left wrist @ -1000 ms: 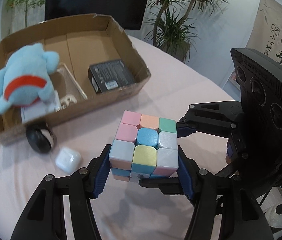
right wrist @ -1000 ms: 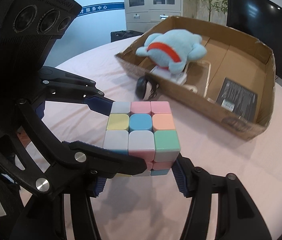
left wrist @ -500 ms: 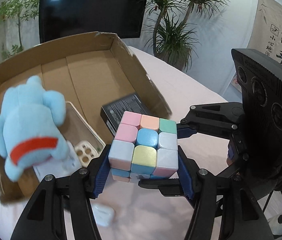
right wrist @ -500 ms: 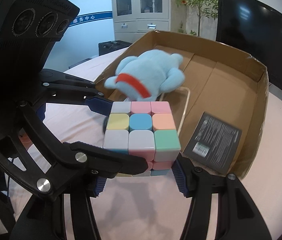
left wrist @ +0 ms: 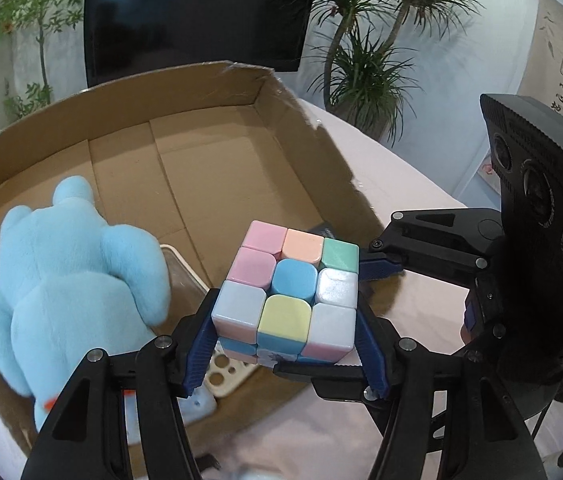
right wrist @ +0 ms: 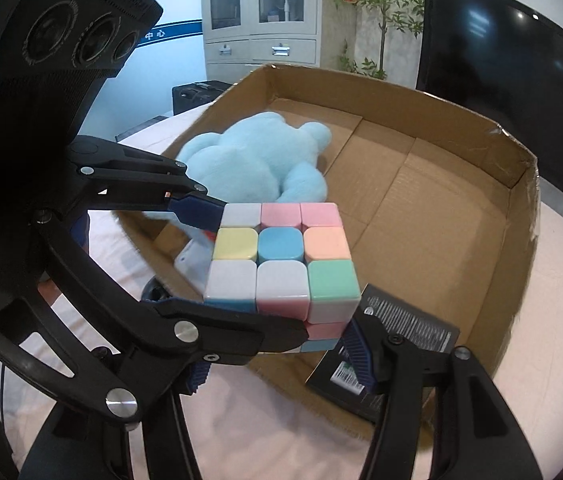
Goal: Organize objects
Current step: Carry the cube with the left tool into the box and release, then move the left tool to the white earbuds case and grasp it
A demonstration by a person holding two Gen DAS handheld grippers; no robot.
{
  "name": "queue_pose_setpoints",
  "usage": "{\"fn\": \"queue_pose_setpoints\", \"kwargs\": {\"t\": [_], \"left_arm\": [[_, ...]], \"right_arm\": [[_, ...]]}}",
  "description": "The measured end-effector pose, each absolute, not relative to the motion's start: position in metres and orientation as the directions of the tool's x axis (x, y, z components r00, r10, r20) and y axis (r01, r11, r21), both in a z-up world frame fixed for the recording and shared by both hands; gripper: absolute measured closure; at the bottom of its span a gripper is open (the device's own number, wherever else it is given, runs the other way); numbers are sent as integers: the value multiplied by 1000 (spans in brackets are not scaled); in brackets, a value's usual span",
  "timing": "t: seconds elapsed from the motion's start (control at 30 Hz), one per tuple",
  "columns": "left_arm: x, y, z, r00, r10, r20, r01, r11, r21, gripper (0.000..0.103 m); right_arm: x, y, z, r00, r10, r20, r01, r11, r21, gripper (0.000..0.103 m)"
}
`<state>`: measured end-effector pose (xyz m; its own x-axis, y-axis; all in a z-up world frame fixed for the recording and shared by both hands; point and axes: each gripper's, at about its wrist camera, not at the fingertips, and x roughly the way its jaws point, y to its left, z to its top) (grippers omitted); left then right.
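Pastel plastic puzzle cube (left wrist: 287, 302): rigid, light, slick-faced. Left gripper (left wrist: 287, 344) and right gripper (right wrist: 281, 344) both pinch opposite flat sides, above brown cardboard box (right wrist: 421, 208).

Cardboard box (left wrist: 185, 184) floor lies bare beyond plush toy (left wrist: 69, 280).

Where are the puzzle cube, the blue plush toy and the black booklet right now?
puzzle cube (left wrist: 287, 294): left wrist view, blue centre tile.
blue plush toy (right wrist: 257, 164): right wrist view, its back.
black booklet (right wrist: 409, 328): right wrist view, printed cover.
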<state>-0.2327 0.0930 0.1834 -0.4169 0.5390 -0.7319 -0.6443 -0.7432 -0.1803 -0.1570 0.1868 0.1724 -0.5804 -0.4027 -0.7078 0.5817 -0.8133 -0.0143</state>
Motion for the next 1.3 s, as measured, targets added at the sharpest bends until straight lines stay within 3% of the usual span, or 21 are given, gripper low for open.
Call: {"fn": "queue_pose_setpoints", "kwargs": {"t": [0.47,0.57,0.7,0.83,0.97,1.1,1.3], "left_arm": [[-287,91,148,-367,524,-768,-617,-756,-221,42],[-288,96,143,-372,516,-772,-619,-757,-208,39],[-280,102,150,-410,516,-752,-616,-765,-188,27],[-260,89,170,-474,552,-686,-591,-777,-216,17],[-224,65,193,-549,561,-620,-577,-791,-204,16],[-176,30,199,-599,550,-583,-554,-810,-195,12],[-112,-38,151,-598,487,-636,-413,-868,-275,9]], "right_arm": [[-209,188,142,-516,-415,-749,603,-797,26,49],[-212,188,135,-512,-400,-760,601,-799,17,49],[-204,185,134,-534,-371,-760,591,-807,-21,45],[-183,191,145,-584,-355,-730,569,-820,-56,29],[-150,200,161,-645,-336,-686,541,-835,-100,26],[-113,213,180,-695,-358,-624,495,-867,-54,24],[-58,202,166,-609,-457,-649,575,-817,36,23]]}}
